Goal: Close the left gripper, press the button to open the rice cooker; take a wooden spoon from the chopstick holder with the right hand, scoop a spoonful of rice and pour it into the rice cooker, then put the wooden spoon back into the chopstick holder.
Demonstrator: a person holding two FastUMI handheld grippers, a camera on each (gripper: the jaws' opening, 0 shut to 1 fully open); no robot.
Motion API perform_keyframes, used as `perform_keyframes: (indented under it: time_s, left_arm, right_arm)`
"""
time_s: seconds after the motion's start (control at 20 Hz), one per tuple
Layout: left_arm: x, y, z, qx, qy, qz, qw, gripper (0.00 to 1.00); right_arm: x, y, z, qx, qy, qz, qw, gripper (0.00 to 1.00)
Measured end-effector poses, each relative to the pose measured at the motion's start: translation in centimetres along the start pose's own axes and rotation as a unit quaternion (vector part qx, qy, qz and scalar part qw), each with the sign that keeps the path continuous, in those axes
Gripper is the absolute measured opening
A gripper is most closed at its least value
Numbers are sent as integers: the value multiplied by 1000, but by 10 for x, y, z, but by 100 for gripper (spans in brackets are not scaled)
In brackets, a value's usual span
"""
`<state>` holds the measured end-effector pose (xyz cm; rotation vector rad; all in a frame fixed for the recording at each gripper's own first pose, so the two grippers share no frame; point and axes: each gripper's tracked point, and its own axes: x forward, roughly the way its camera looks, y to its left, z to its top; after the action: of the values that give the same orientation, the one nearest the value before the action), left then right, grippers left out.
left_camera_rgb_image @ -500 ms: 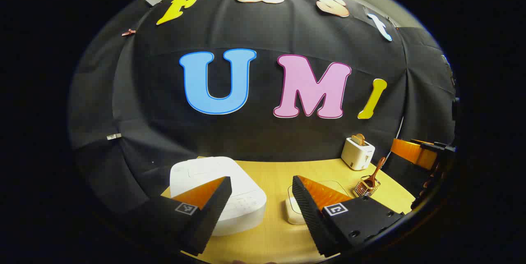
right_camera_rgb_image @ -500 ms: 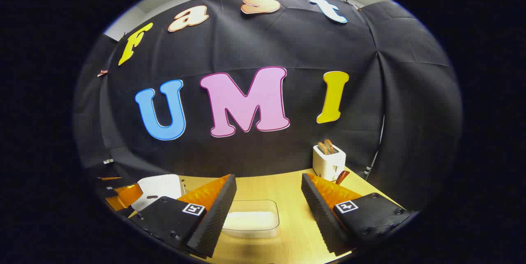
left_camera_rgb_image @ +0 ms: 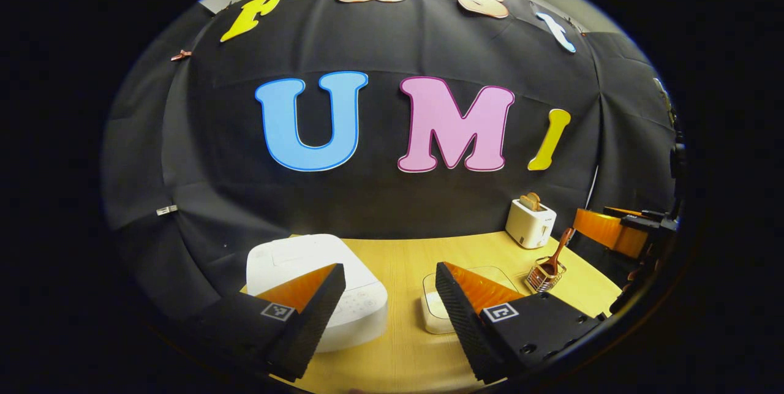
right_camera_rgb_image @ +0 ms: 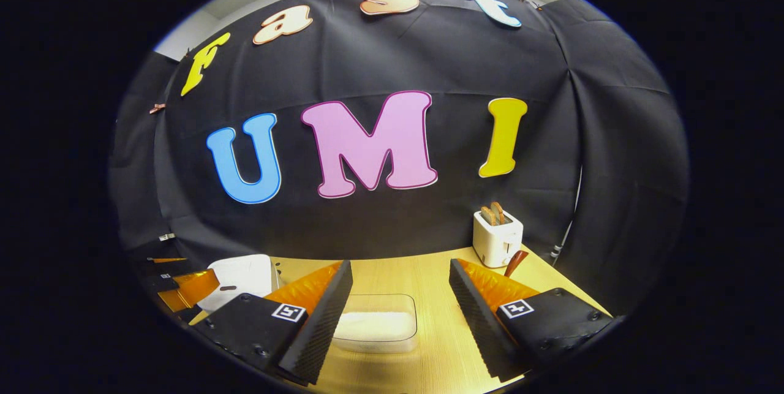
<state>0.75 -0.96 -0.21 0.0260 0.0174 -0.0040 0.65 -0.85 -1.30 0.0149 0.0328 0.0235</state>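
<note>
A white rice cooker (left_camera_rgb_image: 318, 277) with its lid down sits on the wooden table at the left, partly behind one finger of my left gripper (left_camera_rgb_image: 389, 314), which is open and holds nothing above the table's near edge. A clear box of rice (left_camera_rgb_image: 438, 305) lies just right of it. A wooden spoon (left_camera_rgb_image: 556, 253) stands in the wire chopstick holder (left_camera_rgb_image: 545, 277) farther right. In the right gripper view the rice box (right_camera_rgb_image: 375, 323) lies straight ahead between the fingers of my right gripper (right_camera_rgb_image: 398, 320), also open. The cooker (right_camera_rgb_image: 239, 277) shows at the left and the spoon's handle (right_camera_rgb_image: 513, 262) by the right finger.
A white toaster (left_camera_rgb_image: 530, 225) with toast in it stands at the back right of the table (left_camera_rgb_image: 404, 259), also seen as the toaster (right_camera_rgb_image: 497, 238) in the right gripper view. The black cloth wall closes the table's far side. Bare wood lies between the cooker and the rice box.
Both views have shifted slightly: the table objects sit a little lower and farther off, so both grippers have lifted or tilted a bit. Neither gripper's opening has changed.
</note>
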Motion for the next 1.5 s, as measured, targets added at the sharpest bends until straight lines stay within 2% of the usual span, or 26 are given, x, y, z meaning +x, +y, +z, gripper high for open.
perform_keyframes:
  time_s: [0.1, 0.15, 0.2, 0.55, 0.6, 0.65, 0.8, 0.85, 0.9, 0.95, 1.0, 1.15, 1.2, 1.3, 1.5]
  left_arm:
    - [3, -1, 0, 1, 1, -2, 1000, 95]
    - [4, -1, -2, 1, 2, -4, 1000, 92]
    - [5, -1, -1, 1, 3, -6, 1000, 95]
    - [14, 7, 2, 18, 0, -13, 1000, 95]
    - [16, 15, 5, 21, -5, -6, 1000, 92]
    - [18, 16, 6, 22, -5, -7, 1000, 82]
    - [26, 28, 6, 15, 2, -5, 1000, 73]
    - [29, 36, 3, 11, 8, 1, 1000, 63]
    - [31, 43, 3, 8, 13, 10, 1000, 60]
    - [34, 50, 1, 3, 18, 17, 1000, 47]
    - [37, 56, 0, -5, 24, 22, 999, 43]
    - [48, 82, -11, -30, 44, 52, 997, 12]
    - [51, 91, -14, -38, 52, 60, 996, 9]
    - [60, 94, -24, -61, 74, 46, 994, 5]
    - [79, 114, -56, -80, 131, 55, 987, 5]
  right_arm:
    - [1, -6, -2, -4, 2, -11, 1000, 98]
    - [2, -8, -2, -4, 2, -14, 1000, 98]
    - [2, -8, -2, -3, 2, -15, 1000, 98]
    - [-2, -6, -12, -3, 16, -12, 1000, 98]
    - [-3, -6, -12, -3, 18, -13, 1000, 98]
    - [-2, -7, -13, -2, 19, -14, 1000, 98]
    - [-3, -9, -16, -1, 23, -19, 1000, 98]
    - [-3, -9, -18, 0, 25, -20, 999, 98]
    - [-3, -10, -18, 0, 26, -21, 999, 98]
    - [-4, -10, -19, 0, 27, -23, 999, 98]
    - [-4, -11, -20, -1, 28, -25, 999, 98]
    - [-5, -14, -25, -2, 35, -30, 999, 98]
    - [-5, -14, -27, -2, 37, -31, 999, 98]
    - [-5, -15, -30, -5, 41, -33, 999, 98]
    - [-6, -15, -35, -9, 49, -35, 998, 98]
